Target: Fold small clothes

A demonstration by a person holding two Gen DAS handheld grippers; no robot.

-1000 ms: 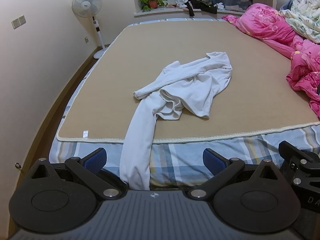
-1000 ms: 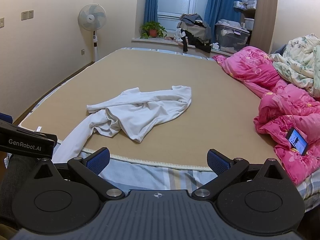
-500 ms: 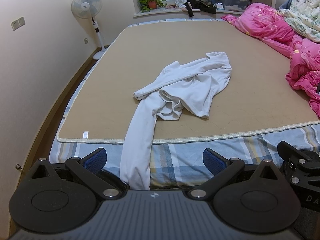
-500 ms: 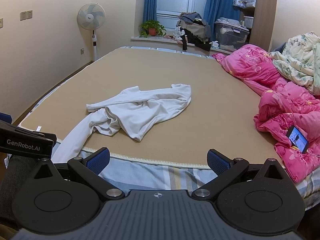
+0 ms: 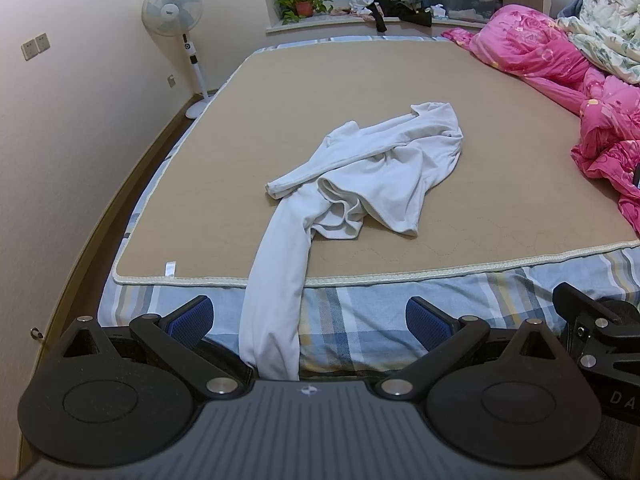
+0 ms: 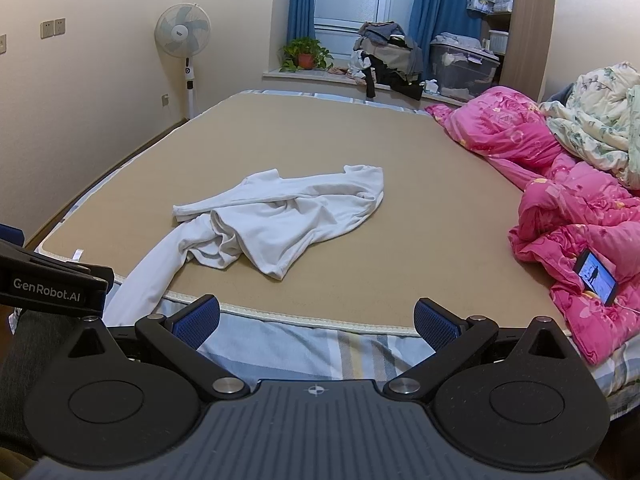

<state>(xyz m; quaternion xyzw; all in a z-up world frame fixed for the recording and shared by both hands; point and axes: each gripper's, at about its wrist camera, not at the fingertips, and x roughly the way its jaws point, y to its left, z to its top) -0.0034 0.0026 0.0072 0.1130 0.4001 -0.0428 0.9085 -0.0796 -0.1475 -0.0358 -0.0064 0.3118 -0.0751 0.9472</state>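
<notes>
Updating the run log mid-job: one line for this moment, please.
stage: pre-grasp | left gripper: open, empty | right gripper: open, empty | white shirt: crumpled on tan mat, sleeve hanging over near edge

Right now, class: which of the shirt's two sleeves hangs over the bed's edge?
The long sleeve trailing toward the cameras hangs off the mat; the other sleeve lies folded across the white shirt.

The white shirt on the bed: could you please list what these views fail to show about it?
- White shirt, left wrist view: the hanging sleeve's cuff is hidden behind the gripper body.
- Right wrist view: the same sleeve end passes behind the left gripper's body.
- Both views: its crumpled folds hide the front and collar.
</notes>
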